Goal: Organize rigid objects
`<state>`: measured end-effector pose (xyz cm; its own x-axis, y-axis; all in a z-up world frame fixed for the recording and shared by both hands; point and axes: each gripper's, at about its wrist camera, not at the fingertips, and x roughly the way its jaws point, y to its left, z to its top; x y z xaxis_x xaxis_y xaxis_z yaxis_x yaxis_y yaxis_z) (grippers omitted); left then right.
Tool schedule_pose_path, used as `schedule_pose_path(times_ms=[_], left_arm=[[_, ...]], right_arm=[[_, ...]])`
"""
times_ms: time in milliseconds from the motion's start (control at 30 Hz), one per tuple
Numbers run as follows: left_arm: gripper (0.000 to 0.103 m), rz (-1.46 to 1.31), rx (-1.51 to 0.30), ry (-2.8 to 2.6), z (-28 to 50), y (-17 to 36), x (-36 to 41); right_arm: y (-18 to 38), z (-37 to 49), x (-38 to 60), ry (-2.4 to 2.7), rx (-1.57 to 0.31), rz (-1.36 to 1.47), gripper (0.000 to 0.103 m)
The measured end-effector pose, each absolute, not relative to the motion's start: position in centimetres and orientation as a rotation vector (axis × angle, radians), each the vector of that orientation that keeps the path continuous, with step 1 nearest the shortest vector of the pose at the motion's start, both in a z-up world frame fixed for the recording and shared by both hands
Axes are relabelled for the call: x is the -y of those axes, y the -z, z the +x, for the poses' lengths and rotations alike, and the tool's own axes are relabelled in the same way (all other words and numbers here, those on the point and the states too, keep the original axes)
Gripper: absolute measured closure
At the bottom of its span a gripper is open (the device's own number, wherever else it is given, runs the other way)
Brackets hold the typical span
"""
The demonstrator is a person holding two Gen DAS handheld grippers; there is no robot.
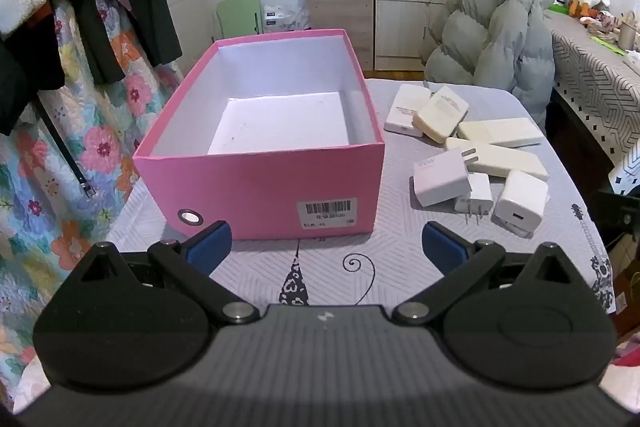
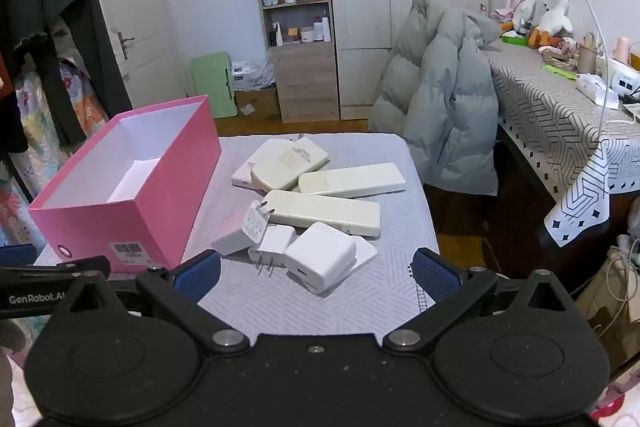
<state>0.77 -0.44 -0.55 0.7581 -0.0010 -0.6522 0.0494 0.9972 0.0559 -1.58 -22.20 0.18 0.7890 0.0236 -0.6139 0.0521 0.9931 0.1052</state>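
An open pink box (image 1: 260, 183) with a white, empty inside stands on the small table; it also shows at the left in the right wrist view (image 2: 120, 223). To its right lies a pile of white and cream chargers and power banks (image 1: 472, 151), which also shows in the right wrist view (image 2: 316, 203). A white charger cube (image 2: 320, 255) is the nearest one. My left gripper (image 1: 326, 247) is open and empty, just in front of the box. My right gripper (image 2: 316, 275) is open and empty, just in front of the pile.
The table (image 1: 360, 259) has a pale patterned cloth. A grey puffer jacket (image 2: 444, 99) hangs on a chair behind it. A second table (image 2: 560, 119) with a geometric cloth stands at the right. Clothes (image 1: 100, 7) hang at the left.
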Motion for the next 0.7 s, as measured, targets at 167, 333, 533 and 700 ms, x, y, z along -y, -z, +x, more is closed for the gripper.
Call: schedule_pose_path(times_ms=[167,333,533,700], left_arm=[[0.000,0.078,-0.702,0.025,0.76,0.65,0.64],[0.000,0.081,-0.712,0.016,1.21,1.17,0.64],[0.000,0.067,-0.722,0.002,1.43,1.33,0.19],[0.000,0.068,-0.709,0.006,1.33,1.08,0.27]], right_arm=[[0.03,-1.56,22.43,0.020,-0.659,0.128,0.000],[0.20,-1.56,22.42,0.018,-0.663,0.126,0.000],[0.15,-1.51,22.60,0.023,-0.661,0.126,0.000],[0.29,-1.39,22.71,0.030,-0.658,0.131,0.000]])
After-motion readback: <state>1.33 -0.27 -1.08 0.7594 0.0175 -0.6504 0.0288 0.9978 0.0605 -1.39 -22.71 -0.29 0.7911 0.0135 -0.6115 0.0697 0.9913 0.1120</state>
